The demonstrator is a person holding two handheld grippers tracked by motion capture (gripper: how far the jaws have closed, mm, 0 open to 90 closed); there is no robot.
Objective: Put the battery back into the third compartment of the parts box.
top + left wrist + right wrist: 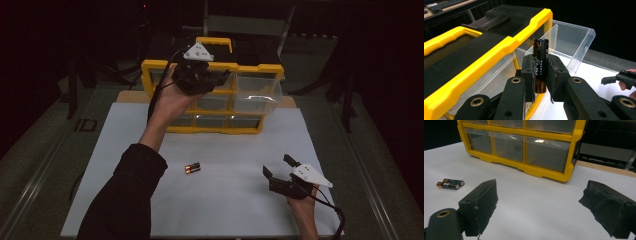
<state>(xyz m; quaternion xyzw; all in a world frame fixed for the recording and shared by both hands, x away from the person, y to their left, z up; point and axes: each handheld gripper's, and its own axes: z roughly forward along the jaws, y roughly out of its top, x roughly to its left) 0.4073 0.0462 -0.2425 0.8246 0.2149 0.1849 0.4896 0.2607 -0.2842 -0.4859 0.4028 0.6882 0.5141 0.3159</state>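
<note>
Dim white table (225, 200); left gripper (541, 72) clamps a battery (541, 62), label partly hidden, beside an open clear drawer (571, 42); right gripper (281, 168) spread wide, holding nothing.

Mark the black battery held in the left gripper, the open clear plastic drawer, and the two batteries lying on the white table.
black battery (541, 53), left gripper view, upper body.
clear plastic drawer (584, 47), left gripper view, side wall.
two batteries (450, 183), right gripper view, middle of pair.

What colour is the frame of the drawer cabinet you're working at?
Yellow, around clear plastic drawers, with a black top: the yellow plastic drawer cabinet shows best in the right gripper view.
</note>
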